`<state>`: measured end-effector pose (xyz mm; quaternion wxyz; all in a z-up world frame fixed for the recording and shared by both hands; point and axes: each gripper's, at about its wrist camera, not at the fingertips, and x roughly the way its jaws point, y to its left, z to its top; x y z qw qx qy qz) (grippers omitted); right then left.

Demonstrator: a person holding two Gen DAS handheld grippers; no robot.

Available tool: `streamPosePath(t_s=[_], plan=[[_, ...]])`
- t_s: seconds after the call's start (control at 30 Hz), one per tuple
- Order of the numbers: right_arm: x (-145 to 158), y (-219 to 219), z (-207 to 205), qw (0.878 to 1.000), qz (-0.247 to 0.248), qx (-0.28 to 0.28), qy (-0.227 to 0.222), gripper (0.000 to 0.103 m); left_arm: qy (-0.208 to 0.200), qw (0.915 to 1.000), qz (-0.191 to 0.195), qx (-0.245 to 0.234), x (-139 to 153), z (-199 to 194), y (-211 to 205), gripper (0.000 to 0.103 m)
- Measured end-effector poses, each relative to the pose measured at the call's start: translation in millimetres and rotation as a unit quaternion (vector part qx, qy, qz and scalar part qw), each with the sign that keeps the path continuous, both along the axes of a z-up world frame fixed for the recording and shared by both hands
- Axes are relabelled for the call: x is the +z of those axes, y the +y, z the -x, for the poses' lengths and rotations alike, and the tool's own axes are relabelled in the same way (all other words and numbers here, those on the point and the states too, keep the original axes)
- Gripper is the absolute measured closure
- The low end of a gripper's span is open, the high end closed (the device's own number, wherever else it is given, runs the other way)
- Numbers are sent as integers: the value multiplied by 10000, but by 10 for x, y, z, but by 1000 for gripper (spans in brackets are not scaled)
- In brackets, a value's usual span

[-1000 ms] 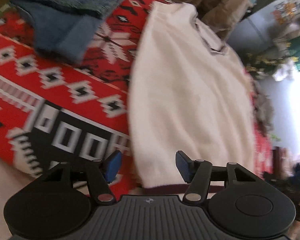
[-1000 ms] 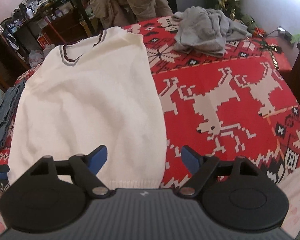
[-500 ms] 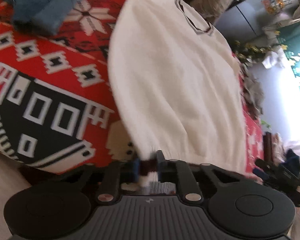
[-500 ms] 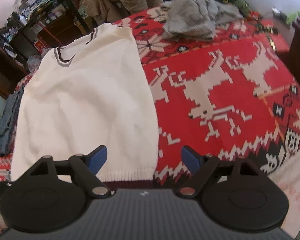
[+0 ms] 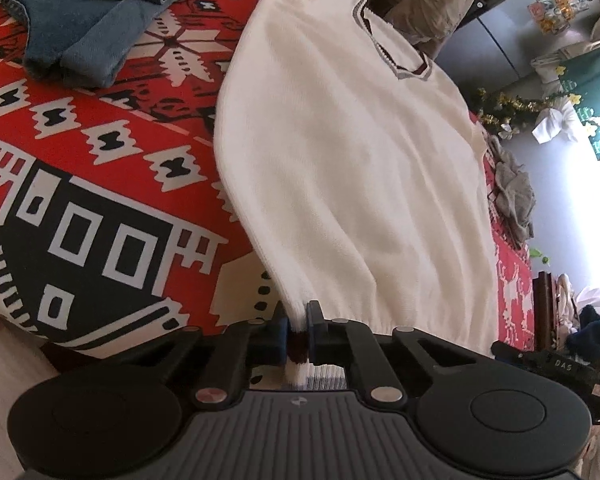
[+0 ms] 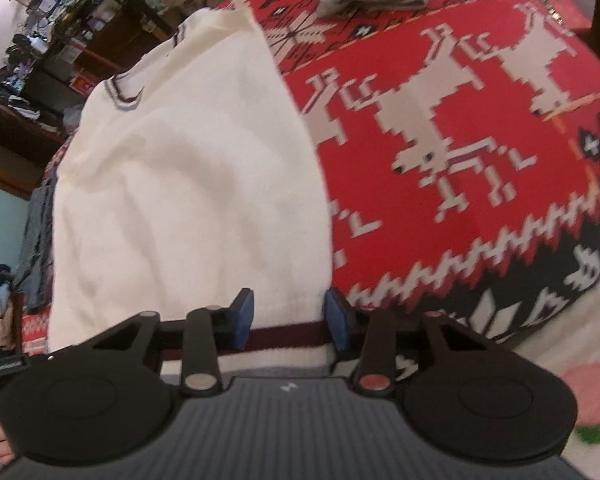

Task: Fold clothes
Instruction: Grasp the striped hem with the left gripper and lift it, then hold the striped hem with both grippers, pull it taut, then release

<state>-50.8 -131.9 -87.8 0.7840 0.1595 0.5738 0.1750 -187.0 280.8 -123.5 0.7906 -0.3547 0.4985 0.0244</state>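
Red patterned woven blanket [image 5: 100, 168] underneath; cream knitted V-neck sweater [image 5: 340, 152] spread flat upon it, neck away. Judged soft, light, stretchy, best gripped at striped hem corners. Left gripper [image 5: 297, 334] pinched tight on near hem corner. Right gripper [image 6: 290, 314] closing astride other corner, pads not yet pressing.

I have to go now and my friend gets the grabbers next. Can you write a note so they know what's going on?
Left hand-held gripper: shut on the hem corner of the cream knitted V-neck sweater.
Right hand-held gripper: closing, the opposite hem corner between its blue pads, not pinched yet.
Sweater lies flat on the red patterned blanket, hem nearest you.
Done: one corner gripped. Left: finish the right grip, then every fold.
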Motion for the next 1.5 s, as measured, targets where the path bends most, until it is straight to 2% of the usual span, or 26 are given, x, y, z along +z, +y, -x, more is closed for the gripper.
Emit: streamPosePath(t_s=[0.2, 0.3, 0.43, 0.63, 0.83, 0.93, 1.03, 1.1, 1.2, 1.37, 1.4, 1.43, 1.5], plan=[[-65, -119, -24, 9983, -463, -132, 336, 56, 41, 10000, 38, 24, -11, 10, 24, 94], [-98, -196, 18, 9967, -650, -21, 481, 50, 48, 10000, 30, 9, -7, 5, 18, 94], [-147, -300, 99, 9928, -1001, -154, 633, 42, 43, 10000, 72, 20, -12, 6, 38, 94], [-375, -419, 95, 9702, -2116, -512, 1059, 42, 63, 10000, -10, 13, -4, 2, 36, 94], [-496, -337, 39, 9549, -2657, -822, 1038, 42, 45, 9999, -115, 13, 25, -2, 22, 94], [-516, -334, -3, 9526, -2697, -1071, 917, 42, 61, 9999, -100, 34, 22, -4, 31, 94], [-486, -355, -47, 9578, -2542, -1131, 729, 42, 73, 9999, -99, 39, 20, -2, 33, 94], [-485, -354, -63, 9604, -2461, -1065, 750, 45, 75, 9999, -96, 33, 17, 0, 39, 94], [-514, -285, -28, 9628, -2405, -889, 854, 56, 84, 9999, -54, 52, 0, -9, 46, 94], [-582, -142, 2, 9618, -2442, -738, 992, 60, 126, 9999, -11, 106, -28, -17, 49, 94], [-578, -125, -15, 9635, -2355, -805, 986, 68, 140, 9998, -5, 124, -30, -16, 55, 95], [-573, -108, -32, 9653, -2261, -867, 980, 83, 155, 9998, 2, 154, -30, -11, 70, 96], [-535, -89, -25, 9732, -1889, -879, 978, 94, 184, 9996, -7, 207, -25, 0, 95, 97]])
